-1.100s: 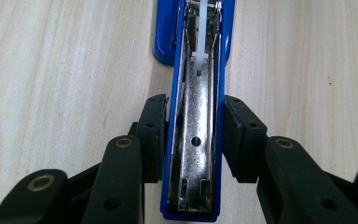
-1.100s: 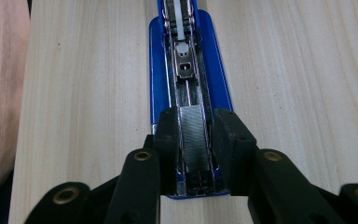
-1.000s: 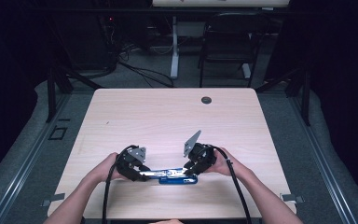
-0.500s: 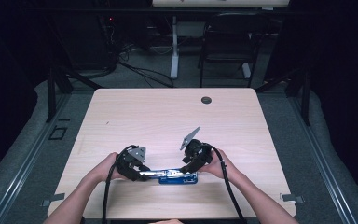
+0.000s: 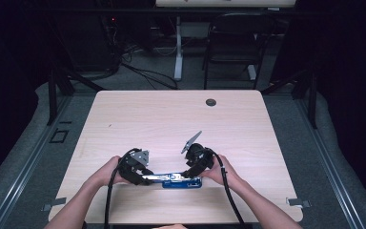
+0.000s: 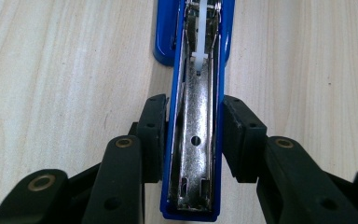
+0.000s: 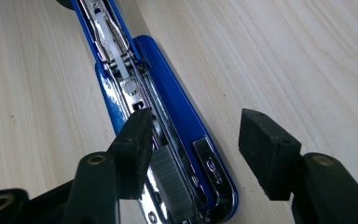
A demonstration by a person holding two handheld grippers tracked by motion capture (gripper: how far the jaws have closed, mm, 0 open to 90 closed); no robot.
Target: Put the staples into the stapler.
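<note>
A blue stapler lies folded open and flat near the table's front edge. Its metal insides face up. My left gripper is shut on the stapler's left half, with both pads pressed against its blue sides. My right gripper hovers over the right half, where a strip of staples lies in the channel. Its jaws have just been opening and now stand apart. One pad is over the channel and the other pad is out over bare wood. Neither pad presses on anything.
The light wooden table has a dark round grommet near its far edge. Behind the table are a chair and loose cables on the floor. Both forearms come in from the table's front edge.
My right hand has shifted slightly left, toward the middle of the stapler. The left hand and the stapler have stayed put.
</note>
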